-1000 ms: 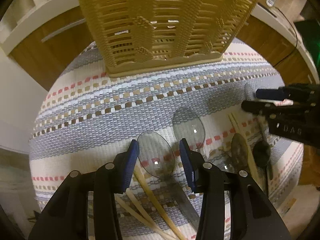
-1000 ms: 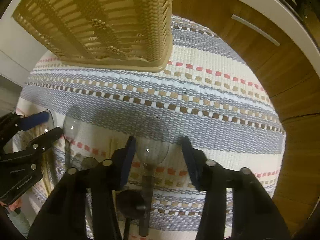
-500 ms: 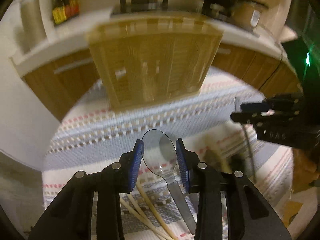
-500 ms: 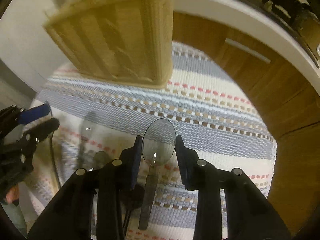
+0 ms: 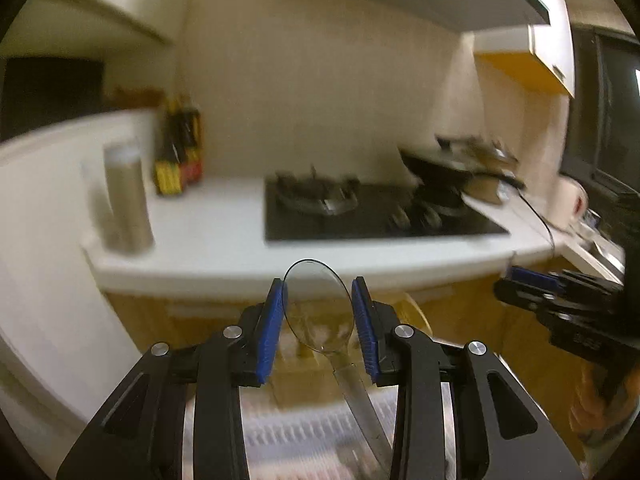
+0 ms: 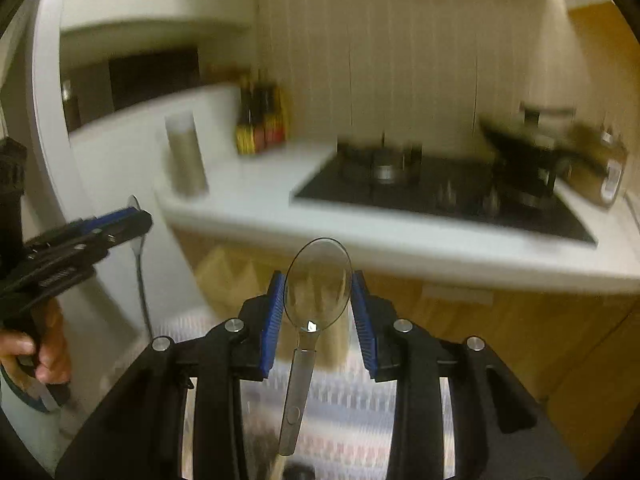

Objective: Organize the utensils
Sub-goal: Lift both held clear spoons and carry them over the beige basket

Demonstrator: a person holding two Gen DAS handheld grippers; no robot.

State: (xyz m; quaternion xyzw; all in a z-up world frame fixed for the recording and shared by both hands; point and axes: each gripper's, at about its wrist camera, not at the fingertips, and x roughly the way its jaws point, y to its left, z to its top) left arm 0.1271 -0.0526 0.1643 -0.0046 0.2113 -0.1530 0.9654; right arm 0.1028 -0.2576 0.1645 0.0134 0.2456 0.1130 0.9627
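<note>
My left gripper [image 5: 319,322] is shut on the bowl of a clear plastic spoon [image 5: 318,308], whose handle hangs down toward the striped cloth [image 5: 304,432]. My right gripper [image 6: 319,314] is shut on the bowl of a second clear spoon [image 6: 318,284], handle hanging down. Both are lifted high and tilted up toward the kitchen. The right gripper shows at the right of the left wrist view [image 5: 516,284]; the left gripper with its spoon shows at the left of the right wrist view [image 6: 128,220]. The tan slatted basket [image 6: 228,276] is blurred behind the fingers.
A white counter [image 5: 208,232] holds a black gas hob [image 5: 372,212], a steel cylinder [image 5: 126,200], sauce bottles [image 5: 178,156] and a pan [image 5: 448,168]. Wooden cabinet fronts [image 6: 540,344] lie below. The striped cloth [image 6: 340,420] is under my fingers.
Both grippers closed on a clear spoon each, lifted them off the cloth and tilted upward. The basket and cloth dropped low in view; the kitchen counter came into view.
</note>
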